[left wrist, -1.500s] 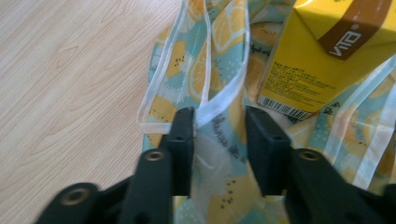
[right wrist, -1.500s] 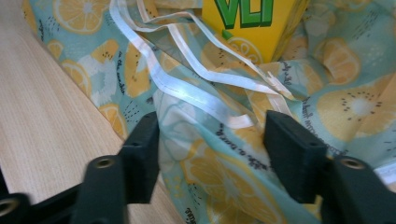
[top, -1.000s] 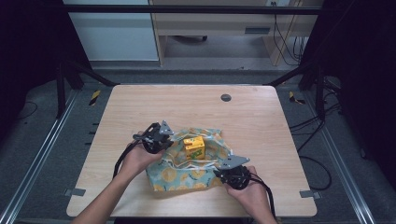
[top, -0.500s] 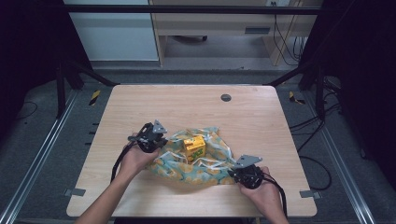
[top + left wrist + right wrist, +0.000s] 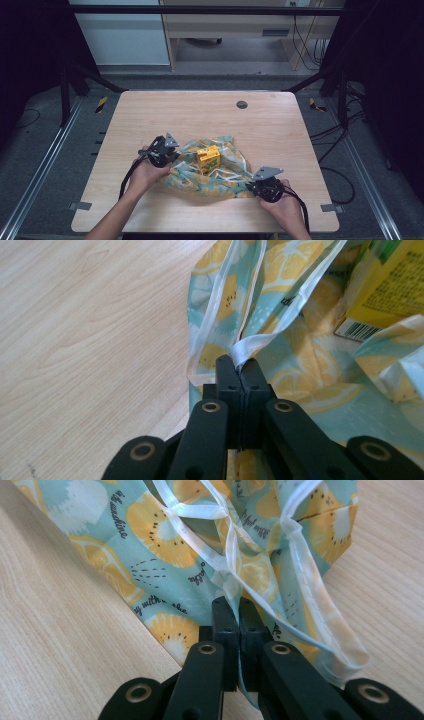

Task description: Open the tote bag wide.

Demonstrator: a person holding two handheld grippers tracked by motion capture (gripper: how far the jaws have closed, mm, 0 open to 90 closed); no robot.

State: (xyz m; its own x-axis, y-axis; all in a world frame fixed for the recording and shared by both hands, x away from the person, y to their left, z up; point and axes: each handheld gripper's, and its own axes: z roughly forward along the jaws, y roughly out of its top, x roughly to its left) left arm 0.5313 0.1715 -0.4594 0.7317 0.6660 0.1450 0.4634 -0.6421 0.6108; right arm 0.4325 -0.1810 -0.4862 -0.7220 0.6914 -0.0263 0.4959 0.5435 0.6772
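At the near edge of the table point(image 5: 150, 115) your right gripper point(image 5: 256, 185) and left gripper point(image 5: 172, 156) are both clamped shut on the bag point(image 5: 220, 177), so pull evenly and keep it low so nothing tips. It's a crumpled teal lemon-print thing lying mid-table, with the yellow carton point(image 5: 208, 157) sitting on it.

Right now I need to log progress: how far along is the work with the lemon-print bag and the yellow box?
Done: the yellow box sits upright on the spread lemon-print bag. In hand: the left hand-held gripper is clamped on the bag's white edging, and the right hand-held gripper pinches the opposite edge. Left, probably: drawing the bag around the box, which stands uncovered.
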